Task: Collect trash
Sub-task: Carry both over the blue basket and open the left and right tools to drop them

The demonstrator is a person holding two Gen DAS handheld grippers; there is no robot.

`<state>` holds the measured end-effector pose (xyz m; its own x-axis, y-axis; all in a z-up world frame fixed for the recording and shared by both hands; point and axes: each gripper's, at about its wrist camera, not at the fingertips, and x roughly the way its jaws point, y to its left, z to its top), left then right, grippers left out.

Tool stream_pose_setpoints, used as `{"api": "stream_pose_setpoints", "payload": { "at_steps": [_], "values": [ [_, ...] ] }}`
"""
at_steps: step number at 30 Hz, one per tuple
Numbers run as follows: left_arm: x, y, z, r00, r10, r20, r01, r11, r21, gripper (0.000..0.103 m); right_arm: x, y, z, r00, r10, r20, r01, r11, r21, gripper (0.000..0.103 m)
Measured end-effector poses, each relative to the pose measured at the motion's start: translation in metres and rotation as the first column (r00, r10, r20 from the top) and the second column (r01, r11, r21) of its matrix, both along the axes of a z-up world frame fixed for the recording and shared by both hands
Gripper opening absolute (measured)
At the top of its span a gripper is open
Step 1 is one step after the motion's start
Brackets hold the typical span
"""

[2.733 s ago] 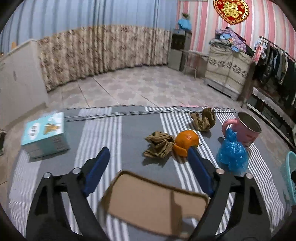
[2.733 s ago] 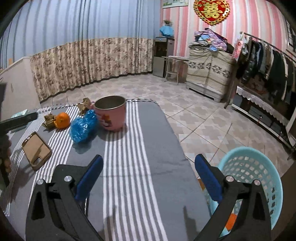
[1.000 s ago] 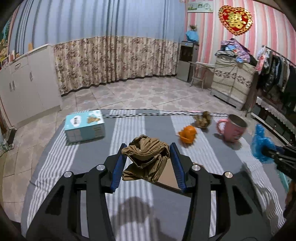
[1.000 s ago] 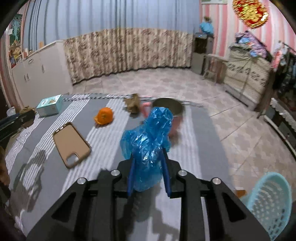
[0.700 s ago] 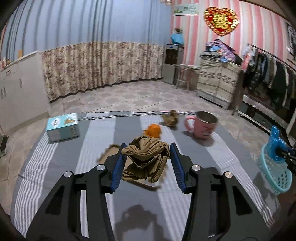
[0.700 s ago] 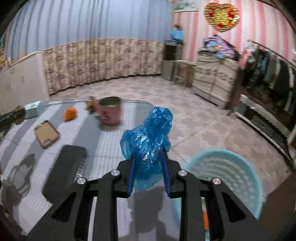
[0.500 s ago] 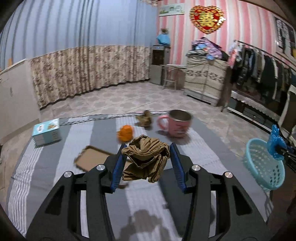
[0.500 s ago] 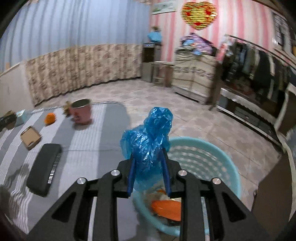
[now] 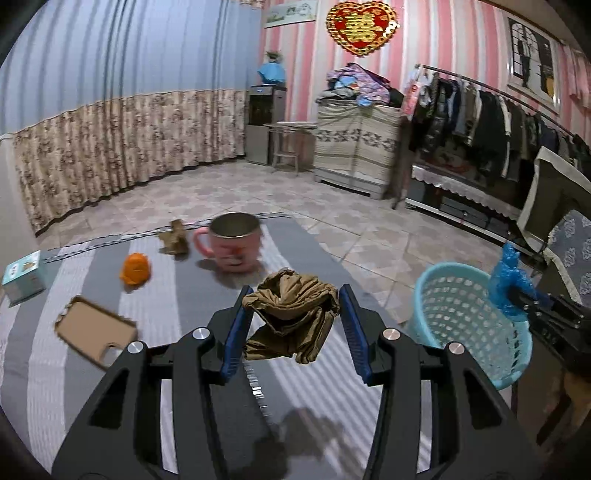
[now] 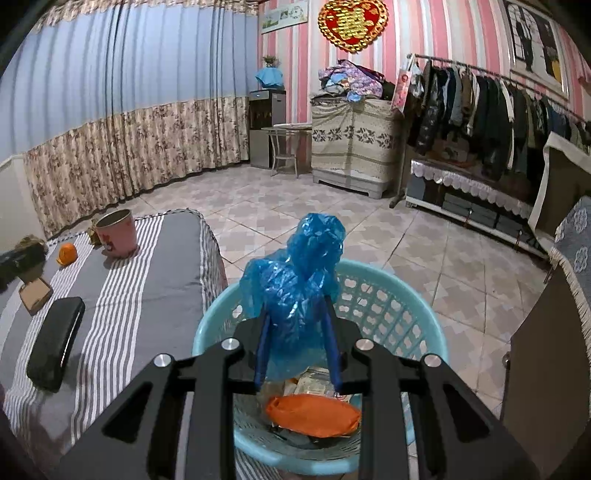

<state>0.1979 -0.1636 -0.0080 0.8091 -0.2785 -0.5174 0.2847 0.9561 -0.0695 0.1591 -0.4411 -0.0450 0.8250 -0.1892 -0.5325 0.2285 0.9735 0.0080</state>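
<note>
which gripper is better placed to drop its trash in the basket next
Right. The right gripper holds the blue plastic bag directly above the light blue basket. The left gripper, clamping the brown crumpled paper, is over the table, beside the basket.

A home bedroom: a striped bed (image 9: pixel 303 373), and beyond it a loaded clothes rack (image 10: pixel 480 99), floral curtains (image 9: pixel 129 147) and a red heart wall ornament (image 9: pixel 361 26).

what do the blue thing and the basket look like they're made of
Blue bag: thin plastic film, seemingly; crinkled, glossy, translucent. Basket: looks like molded plastic; smooth pale-blue rim, lattice-holed wall.
</note>
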Motion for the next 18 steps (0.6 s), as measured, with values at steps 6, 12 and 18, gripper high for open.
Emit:
{"api": "stream_pose_setpoints", "payload": {
  "at_steps": [6, 12, 18],
  "values": [
    [0.0, -0.041, -0.003, 0.998, -0.062, 0.003, 0.062, 0.998, -0.001, 0.046, 0.0, -0.008, -0.003, 1.0, -0.024, -0.001, 0.024, 1.0, -0.007, 0.026],
    [0.003, -0.091, -0.009, 0.989, -0.148, -0.001, 0.148, 0.989, 0.015, 0.046, -0.002, -0.022, -0.004, 0.999, -0.049, 0.001, 0.049, 0.999, 0.015, 0.026],
    [0.008, -0.135, -0.023, 0.975, -0.222, -0.031, 0.222, 0.975, 0.012, 0.046, -0.001, -0.045, -0.015, 0.994, -0.102, -0.03, 0.104, 0.993, 0.059, 0.026]
  ]
}}
